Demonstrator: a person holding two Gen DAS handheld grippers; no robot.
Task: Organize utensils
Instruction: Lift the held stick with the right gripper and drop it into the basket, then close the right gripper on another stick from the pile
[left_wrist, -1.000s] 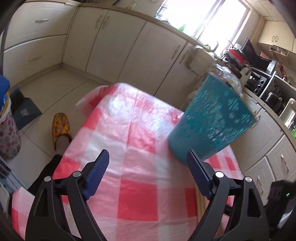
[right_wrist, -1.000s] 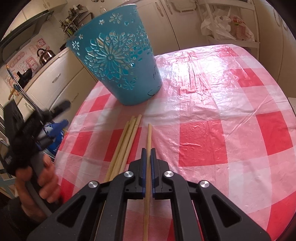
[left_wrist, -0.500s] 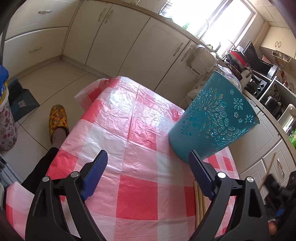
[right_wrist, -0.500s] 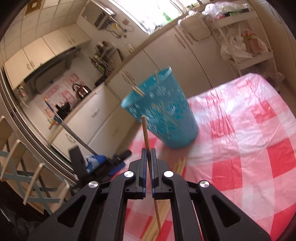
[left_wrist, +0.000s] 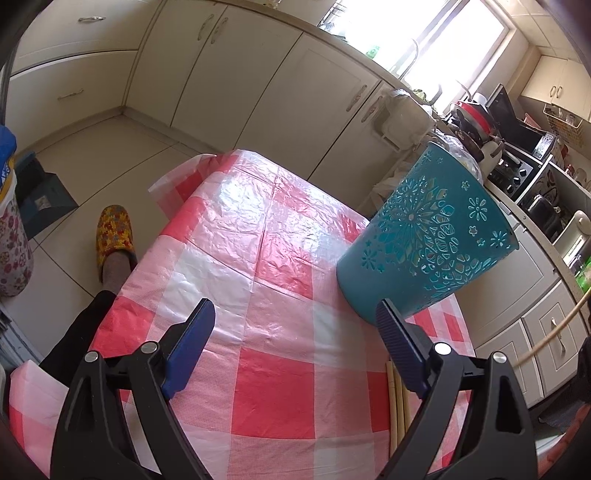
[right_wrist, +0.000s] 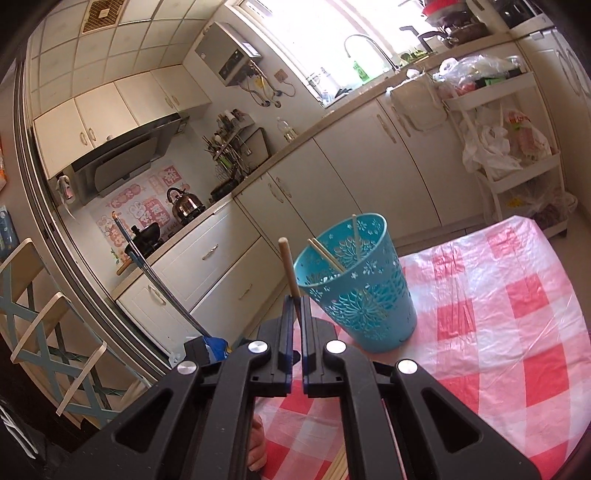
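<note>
My right gripper (right_wrist: 294, 304) is shut on a wooden chopstick (right_wrist: 289, 266) that stands almost upright, raised above the table and just left of the teal perforated cup (right_wrist: 360, 291). Two chopsticks (right_wrist: 327, 254) lean inside that cup. In the left wrist view the teal cup (left_wrist: 424, 240) stands on the red-and-white checked tablecloth (left_wrist: 266, 288), just beyond the right finger of my left gripper (left_wrist: 295, 325), which is open and holds nothing. A few loose chopsticks (left_wrist: 397, 398) lie on the cloth under that finger. The held chopstick (left_wrist: 554, 332) shows at the right edge.
Cream kitchen cabinets (left_wrist: 258, 81) run behind the table. A person's leg and yellow slipper (left_wrist: 114, 232) stand on the floor left of the table. A white trolley with bags (right_wrist: 509, 122) stands at the far right. A folding chair (right_wrist: 40, 325) is at the left.
My right gripper has lifted the chopstick off the table and tipped it from lying flat to nearly upright beside the cup. The left gripper has stayed in place, open.
</note>
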